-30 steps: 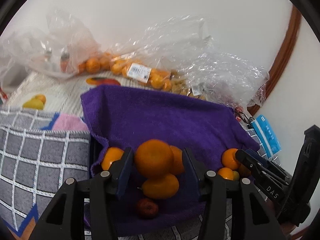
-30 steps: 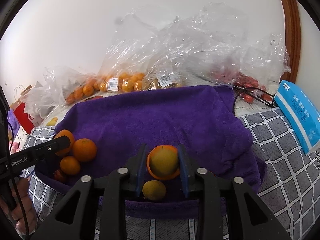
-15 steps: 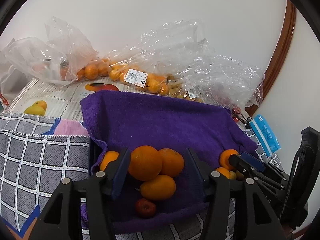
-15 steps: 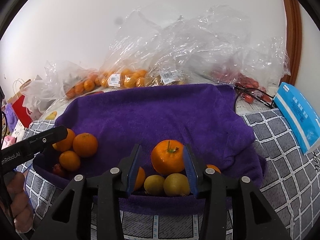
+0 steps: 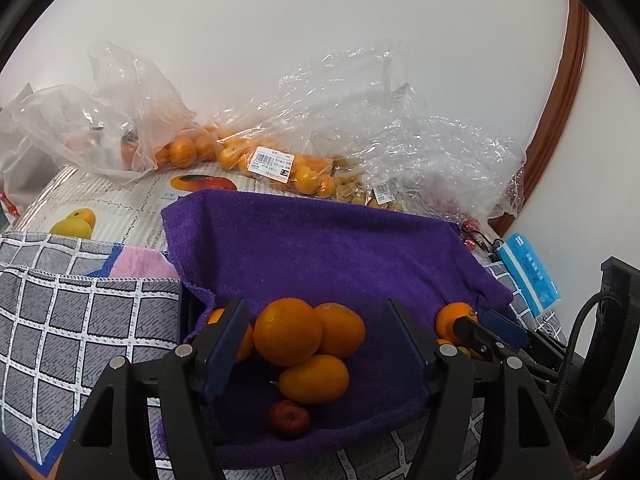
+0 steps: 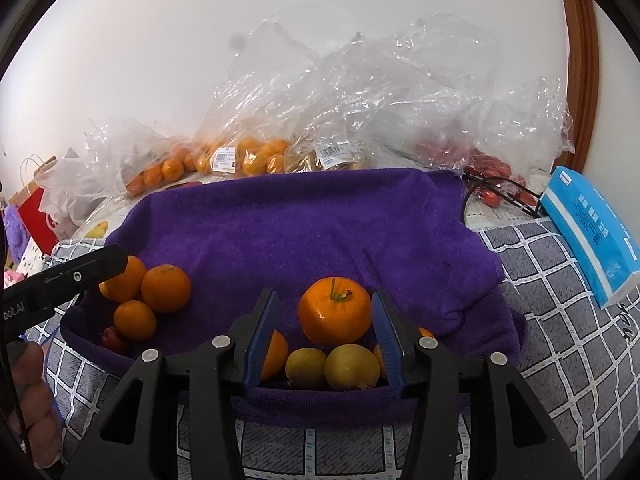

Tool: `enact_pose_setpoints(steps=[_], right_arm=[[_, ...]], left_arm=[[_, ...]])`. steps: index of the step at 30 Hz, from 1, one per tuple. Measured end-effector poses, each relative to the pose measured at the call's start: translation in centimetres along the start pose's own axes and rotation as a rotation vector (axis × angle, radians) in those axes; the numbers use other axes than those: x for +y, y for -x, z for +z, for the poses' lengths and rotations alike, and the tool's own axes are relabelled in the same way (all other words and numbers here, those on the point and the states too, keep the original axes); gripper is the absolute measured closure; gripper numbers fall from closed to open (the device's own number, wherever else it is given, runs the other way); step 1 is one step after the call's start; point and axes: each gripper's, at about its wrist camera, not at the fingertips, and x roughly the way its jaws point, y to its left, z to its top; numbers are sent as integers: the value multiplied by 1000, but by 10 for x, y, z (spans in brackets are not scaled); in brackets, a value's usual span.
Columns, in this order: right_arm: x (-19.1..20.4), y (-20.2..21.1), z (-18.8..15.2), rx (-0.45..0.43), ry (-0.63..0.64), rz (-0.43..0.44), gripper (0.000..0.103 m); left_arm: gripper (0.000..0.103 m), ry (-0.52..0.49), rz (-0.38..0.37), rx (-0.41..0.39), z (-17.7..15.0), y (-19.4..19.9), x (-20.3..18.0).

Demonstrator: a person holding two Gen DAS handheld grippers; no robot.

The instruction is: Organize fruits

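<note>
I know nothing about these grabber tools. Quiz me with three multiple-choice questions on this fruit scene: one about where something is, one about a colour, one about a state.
1. Where are the two yellow fruits?
A. in a bag
B. just below the stemmed orange
C. on the blue pack

2. What colour is the towel?
A. green
B. white
C. purple

3. The right gripper is:
A. open
B. clamped on a bag
C. out of view

Answers: 1 B, they lie against the orange's lower side. 2 C, purple throughout. 3 A, a gap shows beside the orange.
</note>
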Motion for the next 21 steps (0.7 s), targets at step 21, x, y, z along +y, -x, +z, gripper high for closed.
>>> enact_pose_setpoints(steps=[21], right_arm=[[-7,-1,0,39,-35,23,44]], left_arm=[[28,-25,71,1,5,6,-3]])
